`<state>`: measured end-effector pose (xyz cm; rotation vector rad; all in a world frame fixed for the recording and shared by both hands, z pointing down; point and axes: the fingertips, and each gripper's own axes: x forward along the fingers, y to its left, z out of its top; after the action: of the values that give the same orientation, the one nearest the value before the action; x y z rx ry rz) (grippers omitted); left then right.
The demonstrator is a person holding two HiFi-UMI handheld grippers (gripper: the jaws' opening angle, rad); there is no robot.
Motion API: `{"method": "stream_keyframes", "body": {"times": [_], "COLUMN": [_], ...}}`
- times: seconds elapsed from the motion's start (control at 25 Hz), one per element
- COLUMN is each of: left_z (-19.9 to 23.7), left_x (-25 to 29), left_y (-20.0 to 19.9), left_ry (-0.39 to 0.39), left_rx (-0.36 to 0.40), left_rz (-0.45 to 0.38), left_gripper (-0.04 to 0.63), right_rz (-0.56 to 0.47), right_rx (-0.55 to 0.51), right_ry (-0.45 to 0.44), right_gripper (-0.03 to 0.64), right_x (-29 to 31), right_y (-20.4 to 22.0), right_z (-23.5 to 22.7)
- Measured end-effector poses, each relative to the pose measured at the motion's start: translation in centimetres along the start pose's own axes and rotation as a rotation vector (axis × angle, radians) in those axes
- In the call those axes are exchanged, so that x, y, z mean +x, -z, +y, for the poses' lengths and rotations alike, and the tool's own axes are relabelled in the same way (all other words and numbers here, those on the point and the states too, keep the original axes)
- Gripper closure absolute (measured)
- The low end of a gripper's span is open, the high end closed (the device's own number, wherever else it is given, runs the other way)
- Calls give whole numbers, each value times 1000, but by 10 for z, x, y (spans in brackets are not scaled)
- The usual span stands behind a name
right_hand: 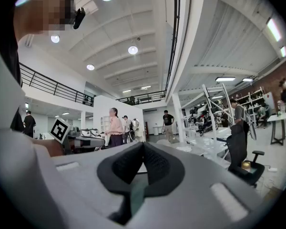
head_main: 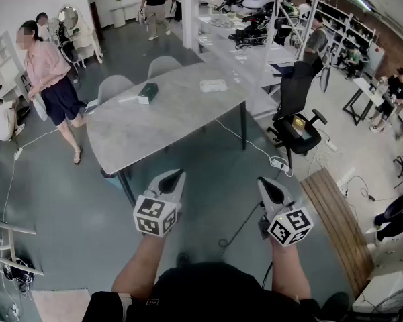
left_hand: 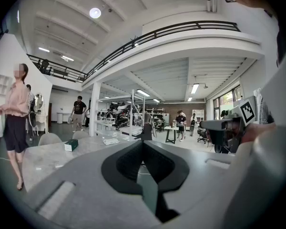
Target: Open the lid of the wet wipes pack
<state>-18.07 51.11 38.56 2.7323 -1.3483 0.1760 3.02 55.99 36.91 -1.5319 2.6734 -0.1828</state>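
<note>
On the grey table (head_main: pixel 141 129) ahead lie a flat white pack (head_main: pixel 213 85) near the far right edge and a dark green box (head_main: pixel 148 92) near the far left; I cannot tell which is the wet wipes pack. Both also show in the left gripper view, the green box (left_hand: pixel 71 145) left of the white pack (left_hand: pixel 110 141). My left gripper (head_main: pixel 178 173) and right gripper (head_main: pixel 264 181) are held level over the floor, well short of the table. Each is shut with nothing between its jaws, as the left gripper (left_hand: pixel 143 142) and right gripper (right_hand: pixel 143 145) views show.
A person (head_main: pixel 50 79) walks by the table's left end. Two grey chairs (head_main: pixel 114 86) stand behind the table and a black office chair (head_main: pixel 297 109) to its right. A cable (head_main: pixel 252 146) runs across the floor; a wooden board (head_main: pixel 336 220) lies right.
</note>
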Motion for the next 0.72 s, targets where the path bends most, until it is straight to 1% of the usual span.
{"method": "stream_keyframes", "body": {"times": [0.44, 0.6, 0.72], "left_z": [-46, -64, -73], "left_x": [11, 16, 17], "left_y": [4, 7, 10], "left_ry": [4, -4, -13], "left_rx": [-4, -6, -11], "left_rz": [20, 18, 23], "left_gripper": [592, 592, 592], "right_rz": [7, 40, 44], "right_rx": [7, 5, 40], "right_ry": [-7, -3, -16], "right_gripper": [615, 615, 614], "right_x": [-41, -57, -63], "right_y": [4, 15, 20], "right_z": [-24, -41, -49]}}
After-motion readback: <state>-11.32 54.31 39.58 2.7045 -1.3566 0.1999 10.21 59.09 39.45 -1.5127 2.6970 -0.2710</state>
